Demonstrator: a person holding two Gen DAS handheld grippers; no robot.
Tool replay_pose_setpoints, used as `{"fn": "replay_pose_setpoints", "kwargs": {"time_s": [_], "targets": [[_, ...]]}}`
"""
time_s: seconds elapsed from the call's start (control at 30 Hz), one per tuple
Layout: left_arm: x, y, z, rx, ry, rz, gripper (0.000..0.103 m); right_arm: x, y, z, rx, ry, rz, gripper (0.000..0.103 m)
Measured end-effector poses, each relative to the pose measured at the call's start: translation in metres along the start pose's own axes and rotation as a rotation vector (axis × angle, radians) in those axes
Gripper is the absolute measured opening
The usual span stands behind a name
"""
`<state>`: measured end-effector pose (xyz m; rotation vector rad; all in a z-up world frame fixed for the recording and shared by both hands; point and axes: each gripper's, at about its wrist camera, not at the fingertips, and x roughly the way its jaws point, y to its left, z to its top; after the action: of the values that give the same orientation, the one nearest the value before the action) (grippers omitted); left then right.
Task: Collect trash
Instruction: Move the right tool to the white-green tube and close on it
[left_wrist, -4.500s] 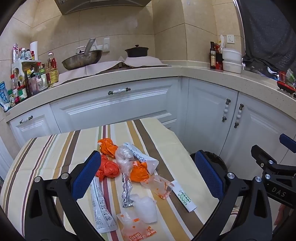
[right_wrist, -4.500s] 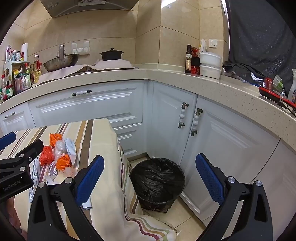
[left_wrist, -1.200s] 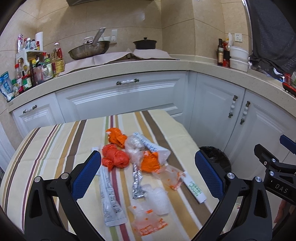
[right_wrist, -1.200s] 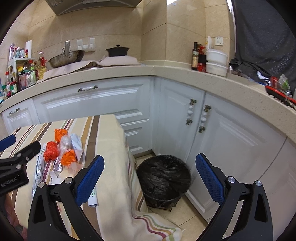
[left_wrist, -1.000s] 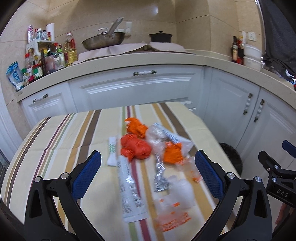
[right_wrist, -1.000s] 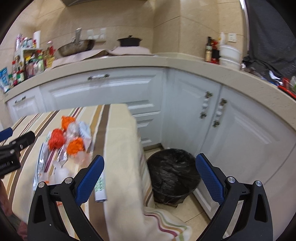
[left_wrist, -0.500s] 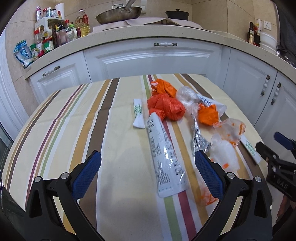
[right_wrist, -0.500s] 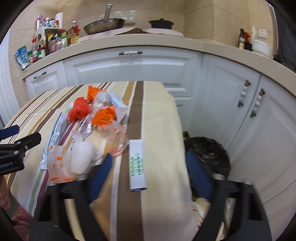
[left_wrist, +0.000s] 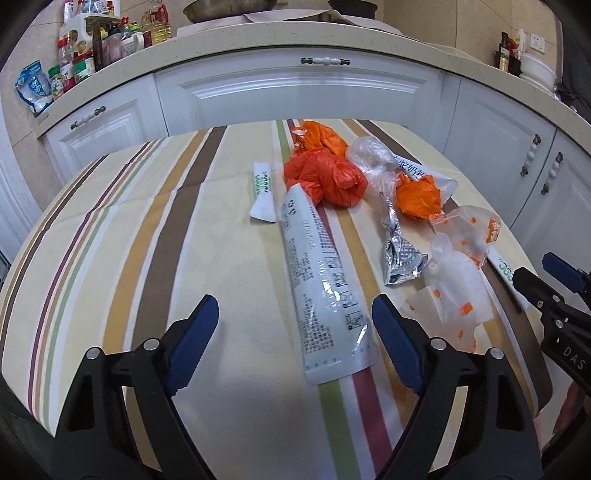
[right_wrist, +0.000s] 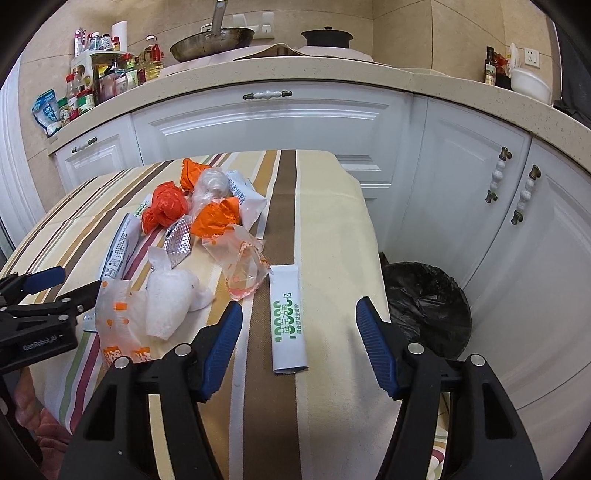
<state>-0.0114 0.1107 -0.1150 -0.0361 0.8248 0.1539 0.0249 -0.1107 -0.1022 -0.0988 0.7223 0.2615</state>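
Trash lies on a striped tablecloth (left_wrist: 155, 229). In the left wrist view, my open left gripper (left_wrist: 291, 328) hovers over the near end of a long white printed wrapper (left_wrist: 319, 273); orange bags (left_wrist: 325, 177), a foil wrapper (left_wrist: 399, 251) and clear orange-dotted bags (left_wrist: 454, 291) lie beyond. In the right wrist view, my open right gripper (right_wrist: 299, 332) brackets a white sachet with green print (right_wrist: 288, 317). The black-lined bin (right_wrist: 424, 306) stands on the floor to its right. Both grippers are empty.
White cabinets (right_wrist: 277, 122) and a countertop with bottles (right_wrist: 107, 77), a wok (right_wrist: 210, 38) and a pot (right_wrist: 327, 37) run behind the table. A second small sachet (left_wrist: 263, 195) lies left of the pile. The table's right edge drops toward the bin.
Both grippers have tilted down and come in low over the table. The left now sits over the long wrapper, the right over the green-print sachet. Both have narrowed but stay open.
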Motion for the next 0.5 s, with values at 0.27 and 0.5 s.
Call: {"fn": "replay_pose_setpoints", "kwargs": {"time_s": [0.27,0.5], "targets": [[0.013,-0.001,-0.007,0.024,0.034,0.005,0.053,0.004,-0.003,-0.003,0.004,0.003,0.001,0.063],[0.013,0.006,-0.007,0.049,0.026,-0.011,0.023,0.012,-0.003,-0.008,0.012,0.013,0.019,0.063]]}}
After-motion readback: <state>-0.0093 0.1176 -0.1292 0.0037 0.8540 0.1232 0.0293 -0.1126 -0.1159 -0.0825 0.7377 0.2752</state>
